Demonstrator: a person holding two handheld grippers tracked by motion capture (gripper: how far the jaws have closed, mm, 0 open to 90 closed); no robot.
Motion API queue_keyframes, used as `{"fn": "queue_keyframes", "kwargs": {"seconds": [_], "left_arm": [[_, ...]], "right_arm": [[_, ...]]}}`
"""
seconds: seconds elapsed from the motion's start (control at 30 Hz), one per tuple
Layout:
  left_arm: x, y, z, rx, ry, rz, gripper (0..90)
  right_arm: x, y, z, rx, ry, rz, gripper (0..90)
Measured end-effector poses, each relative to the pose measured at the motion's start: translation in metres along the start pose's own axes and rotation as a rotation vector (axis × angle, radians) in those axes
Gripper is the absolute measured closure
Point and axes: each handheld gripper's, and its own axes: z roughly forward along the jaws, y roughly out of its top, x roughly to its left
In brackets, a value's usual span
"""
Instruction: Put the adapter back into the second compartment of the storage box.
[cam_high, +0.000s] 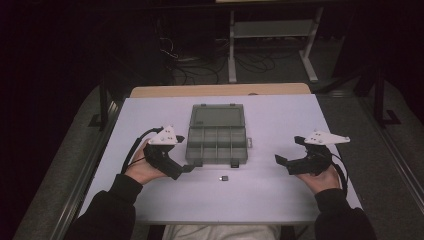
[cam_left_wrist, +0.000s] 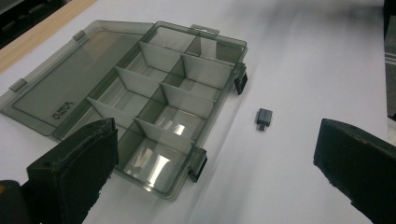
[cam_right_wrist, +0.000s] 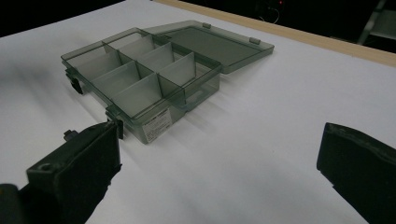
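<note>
A smoky grey plastic compartment box (cam_high: 217, 145) lies open in the middle of the white table (cam_high: 280, 115), its lid (cam_high: 216, 116) folded flat toward the far side. Its several compartments (cam_left_wrist: 163, 102) look empty. A small dark adapter-like piece (cam_high: 224, 178) rests on the table just in front of the box, also seen as a little block (cam_left_wrist: 264, 118) in the left gripper view. My left gripper (cam_high: 186, 167) sits by the box's near left corner, jaws wide apart (cam_left_wrist: 215, 154), holding nothing. My right gripper (cam_high: 289, 150) hovers right of the box, open (cam_right_wrist: 219, 154) and empty.
A wooden strip (cam_high: 220, 90) borders the table's far edge. Beyond it stand a metal shelf frame (cam_high: 272, 30) and cables on the floor (cam_high: 200, 62). Bare white surface lies between the box (cam_right_wrist: 140, 74) and the right gripper.
</note>
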Motion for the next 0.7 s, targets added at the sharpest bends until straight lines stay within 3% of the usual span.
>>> {"fn": "queue_keyframes", "kwargs": {"seconds": [0.7], "left_arm": [[-0.017, 0.004, 0.035, 0.074, -0.072, 0.040, 0.0]], "right_arm": [[0.000, 0.000, 0.000, 0.002, 0.006, -0.001, 0.0]]}}
